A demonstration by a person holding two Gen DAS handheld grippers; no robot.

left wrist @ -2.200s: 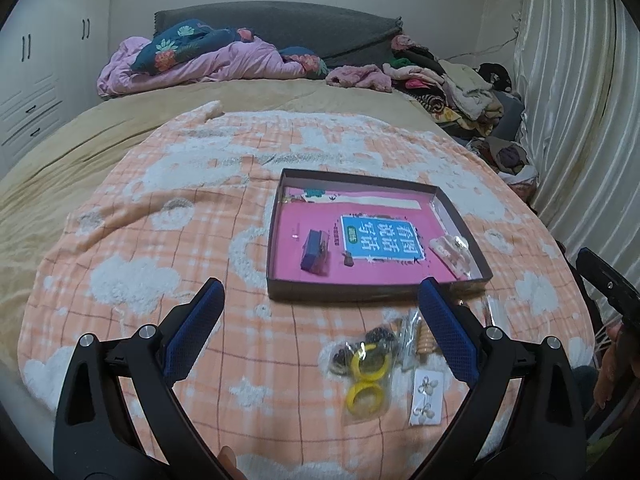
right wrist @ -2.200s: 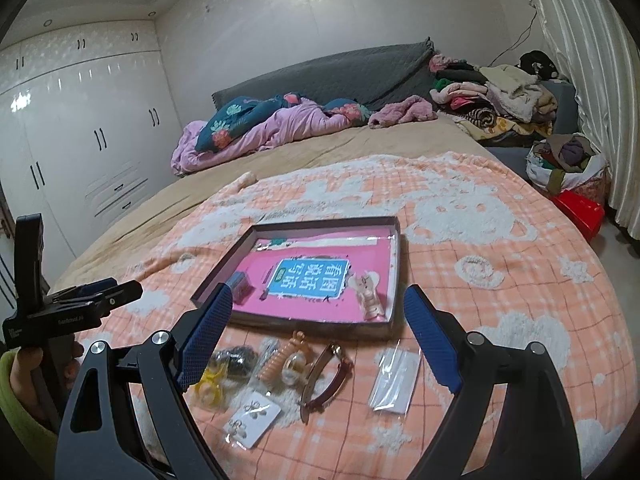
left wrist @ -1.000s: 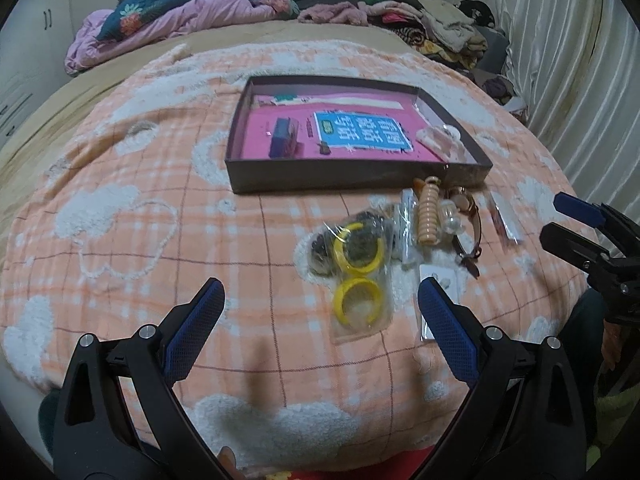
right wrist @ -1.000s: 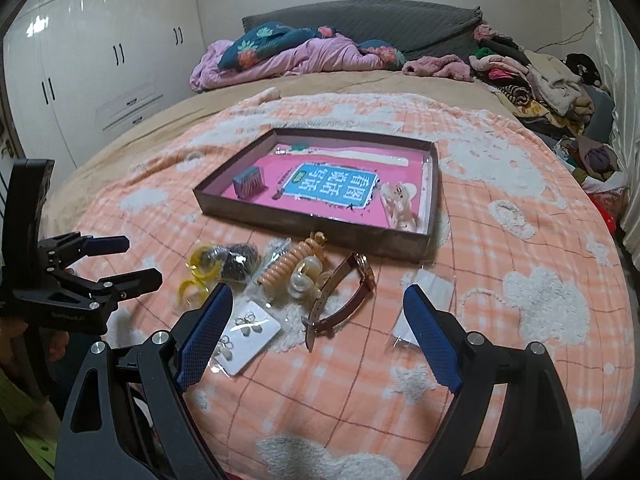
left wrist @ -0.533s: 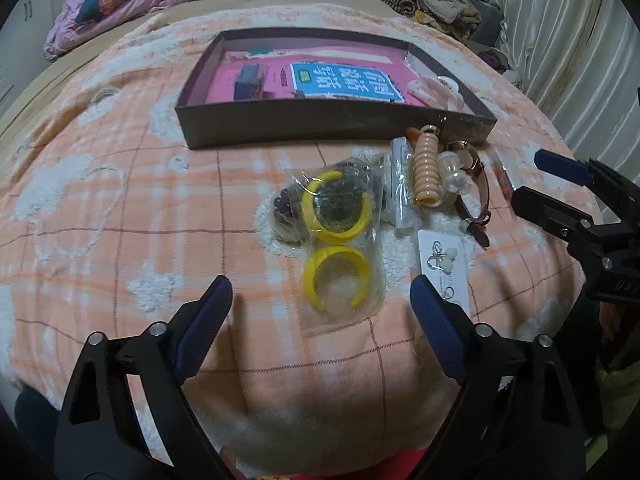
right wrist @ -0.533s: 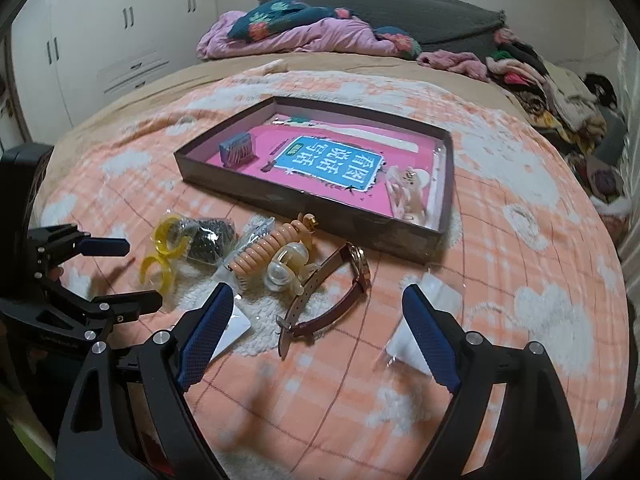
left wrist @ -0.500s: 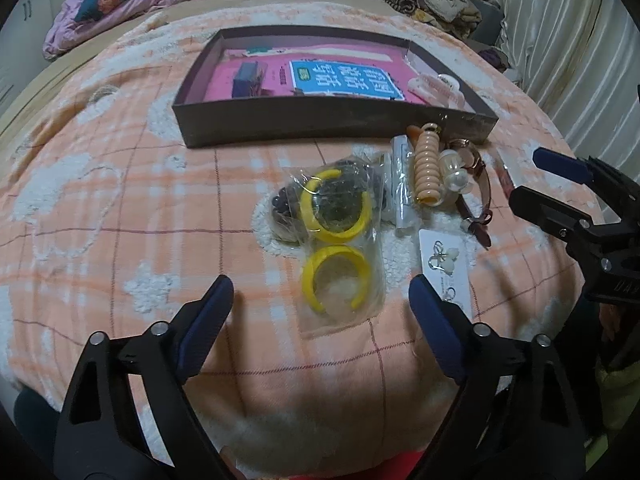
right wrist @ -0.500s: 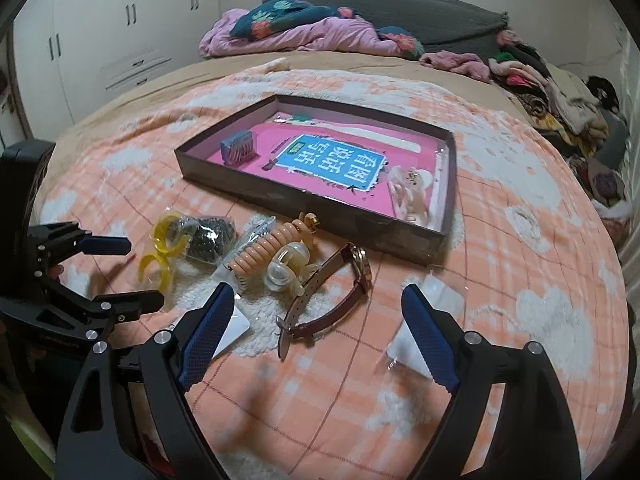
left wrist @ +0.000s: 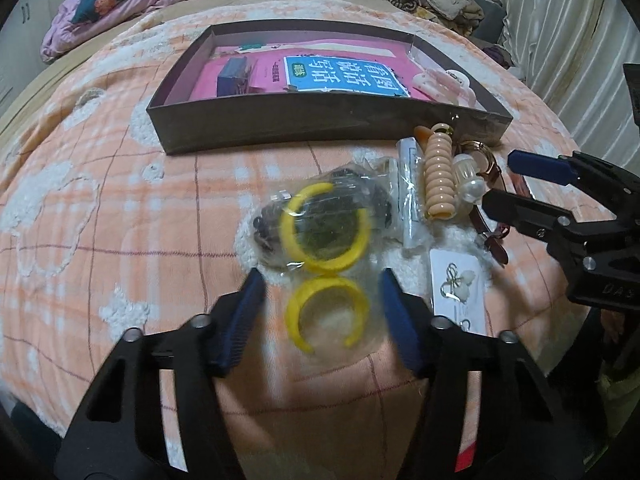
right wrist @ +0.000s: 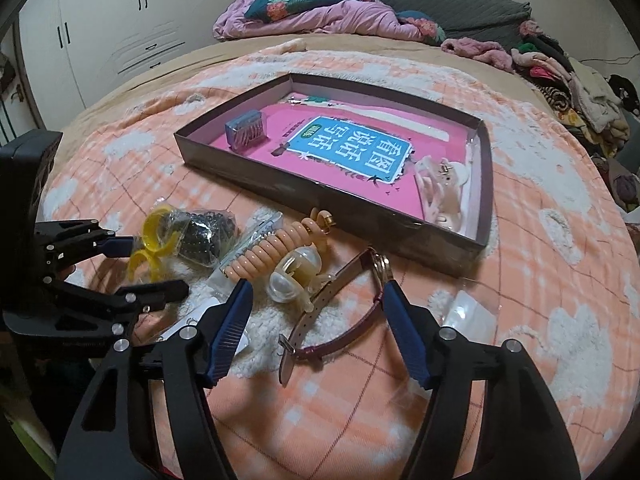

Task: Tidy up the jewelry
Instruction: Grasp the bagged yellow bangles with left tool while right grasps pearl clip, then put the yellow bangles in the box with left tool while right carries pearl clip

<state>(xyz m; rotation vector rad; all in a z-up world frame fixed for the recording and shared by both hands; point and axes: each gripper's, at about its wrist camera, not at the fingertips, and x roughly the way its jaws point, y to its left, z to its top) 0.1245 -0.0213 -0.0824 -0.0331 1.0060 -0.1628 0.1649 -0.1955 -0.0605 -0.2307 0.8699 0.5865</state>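
Peach plaid blanket (left wrist: 120, 208) covers bed beside white wardrobes (right wrist: 120, 28).

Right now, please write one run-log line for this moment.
left gripper: jaws closing around yellow rings bag | right gripper: jaws closing over watch | box: on blanket

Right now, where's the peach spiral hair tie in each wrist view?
Left wrist: spiral hair tie right of centre, just below the box's near wall, right of the yellow rings.
Right wrist: hair tie left of centre, above the left fingertip, beside the watch.
Shared landmark: dark box with pink lining.
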